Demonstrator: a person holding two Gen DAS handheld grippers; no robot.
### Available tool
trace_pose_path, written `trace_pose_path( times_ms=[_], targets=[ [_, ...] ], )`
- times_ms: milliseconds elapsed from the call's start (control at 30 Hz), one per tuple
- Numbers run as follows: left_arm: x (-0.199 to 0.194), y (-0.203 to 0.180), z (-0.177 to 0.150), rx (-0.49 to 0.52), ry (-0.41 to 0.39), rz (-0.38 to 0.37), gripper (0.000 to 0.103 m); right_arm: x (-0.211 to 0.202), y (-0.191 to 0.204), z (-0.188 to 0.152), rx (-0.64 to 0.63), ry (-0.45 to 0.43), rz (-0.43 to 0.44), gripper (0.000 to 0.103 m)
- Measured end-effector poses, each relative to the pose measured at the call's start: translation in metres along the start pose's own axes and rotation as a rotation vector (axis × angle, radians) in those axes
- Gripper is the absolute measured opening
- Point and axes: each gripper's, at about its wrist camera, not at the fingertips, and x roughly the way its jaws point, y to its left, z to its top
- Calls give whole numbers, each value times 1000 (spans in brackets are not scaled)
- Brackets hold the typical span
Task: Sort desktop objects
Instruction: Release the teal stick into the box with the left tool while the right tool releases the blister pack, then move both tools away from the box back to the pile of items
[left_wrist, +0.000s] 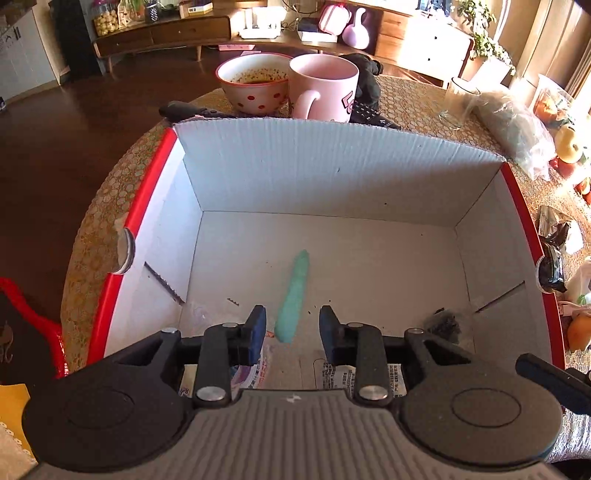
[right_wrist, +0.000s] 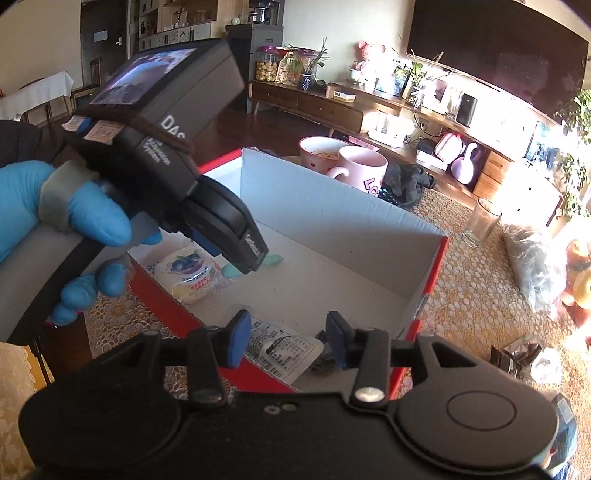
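Living-room setting: wooden sideboard (left_wrist: 162, 35) across the top of the left wrist frame, dark floor at left. Round table with a yellow lace cloth (left_wrist: 417, 110) carries a red-edged cardboard box (left_wrist: 332, 166), white inside, filling mid-frame.

Left gripper (left_wrist: 292, 330) hangs over the box at lower centre; jaws apart, nothing between the blue pads. A mint-green stick-shaped object (left_wrist: 295, 295) lies loose on the box floor, seen through the gap between the fingers, touching neither. Printed packets (left_wrist: 258, 365) lie on the floor near the bottom wall.

Right gripper (right_wrist: 288, 338), lower centre of the right wrist frame, jaws apart over a labelled packet (right_wrist: 284, 350); pads not pressing it. A blue-gloved hand (right_wrist: 74, 221) at left holds the left gripper's body.

Behind the box, upper centre: polka-dot bowl (left_wrist: 255, 88), pink mug (left_wrist: 325, 88), dark cloth (left_wrist: 365, 81). Clear glass (left_wrist: 456, 105) stands upper right.
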Motion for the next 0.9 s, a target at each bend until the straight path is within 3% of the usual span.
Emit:
trace_pose_path(
  times_ms=[367,900],
  targets=[
    [-26,-5,-23,-52,-71,6,30,-28,-6,-10,13,-26,-17,45],
    [-52,-17,-57,-75,-100,23,31,-72,-22,-36,47,-59,-33,52]
  ],
)
